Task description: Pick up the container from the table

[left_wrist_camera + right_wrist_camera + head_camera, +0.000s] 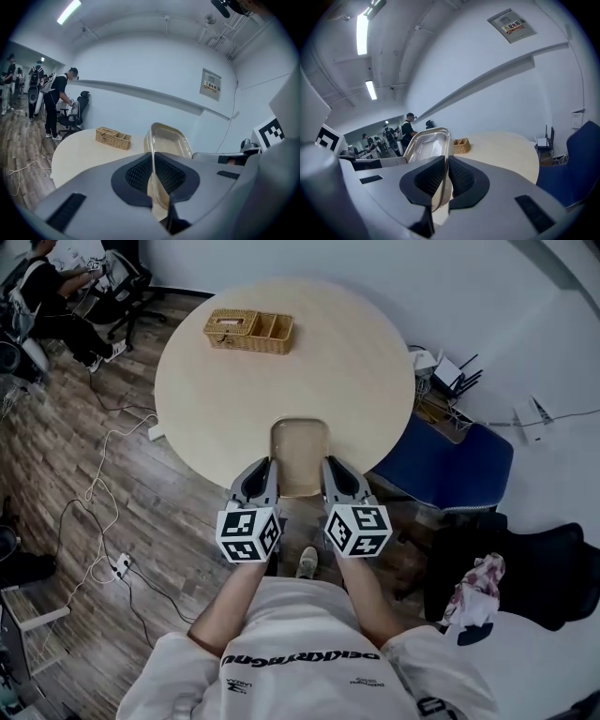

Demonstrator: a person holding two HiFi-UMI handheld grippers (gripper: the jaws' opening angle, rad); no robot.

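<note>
The left gripper (263, 471) and right gripper (334, 471) pinch the container (299, 448)'s opposite rims

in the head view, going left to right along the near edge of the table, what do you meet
left tool → container → right tool → blue chair

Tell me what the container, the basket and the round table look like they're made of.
Container: likely thin clear plastic, glossy; its rim is see-through, though it glints silvery in the right gripper view, so thin metal is possible.
Basket: woven wicker or rattan, matte; the weave shows.
Table: pale wood or wood-look laminate, smooth and matte; no grain can be made out.
</note>
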